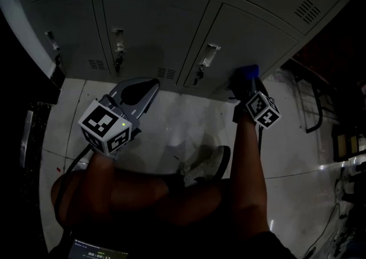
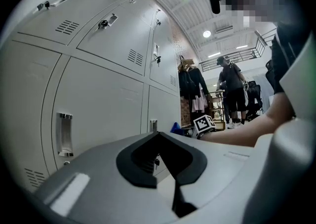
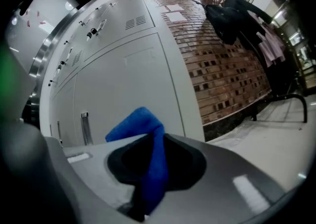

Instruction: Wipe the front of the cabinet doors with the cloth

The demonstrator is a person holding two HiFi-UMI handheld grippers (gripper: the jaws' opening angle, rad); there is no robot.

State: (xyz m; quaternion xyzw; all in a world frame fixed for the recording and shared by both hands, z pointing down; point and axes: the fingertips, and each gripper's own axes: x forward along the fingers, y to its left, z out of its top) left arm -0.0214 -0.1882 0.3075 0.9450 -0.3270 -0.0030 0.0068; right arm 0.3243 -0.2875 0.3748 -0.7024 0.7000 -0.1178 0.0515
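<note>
Grey metal cabinet doors (image 1: 154,23) with handles and vent slots fill the top of the head view. My right gripper (image 1: 245,83) is shut on a blue cloth (image 1: 247,71), held at the lower edge of the right-hand door (image 1: 251,35). In the right gripper view the cloth (image 3: 143,124) sticks up from between the jaws of the gripper (image 3: 155,141), close to the door (image 3: 128,79); I cannot tell whether it touches. My left gripper (image 1: 151,85) hangs lower left, shut and holding nothing, pointing along the doors (image 2: 98,99). The left gripper (image 2: 158,138) view also catches the cloth (image 2: 177,128).
My bent legs and a shoe (image 1: 209,163) are on the pale tiled floor (image 1: 189,120) below the doors. A dark metal frame (image 1: 313,103) stands at the right. A brick wall (image 3: 227,69), hanging clothes (image 2: 192,87) and a standing person (image 2: 232,89) lie beyond the cabinet's end.
</note>
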